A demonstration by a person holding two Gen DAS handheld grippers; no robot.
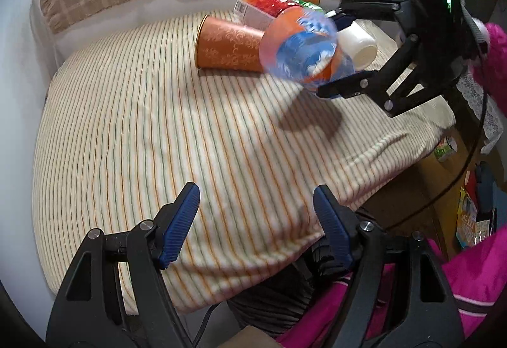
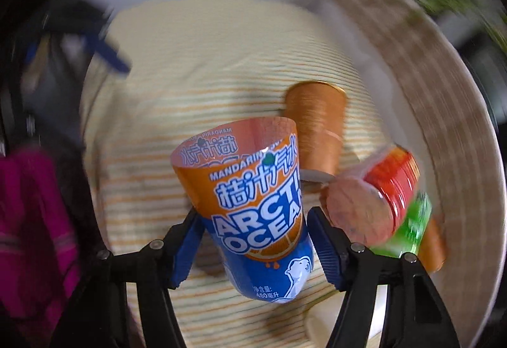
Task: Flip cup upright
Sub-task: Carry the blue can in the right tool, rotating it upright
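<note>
Orange-and-blue thin plastic label cup (image 2: pixel 253 208) aloft over striped cloth (image 1: pixel 158 126), pinched low on body by right gripper (image 2: pixel 253 240). Light, crushable, slick; gentle mid-body hold advised. Left gripper (image 1: pixel 256 221) wide, empty

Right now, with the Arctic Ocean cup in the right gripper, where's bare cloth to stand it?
Free: the striped cloth between the left gripper and the lying orange cup, including the shadowed patch under the Arctic Ocean cup. Crowded: the far edge, with the orange cup, red-green carton and white cup bunched together.
</note>
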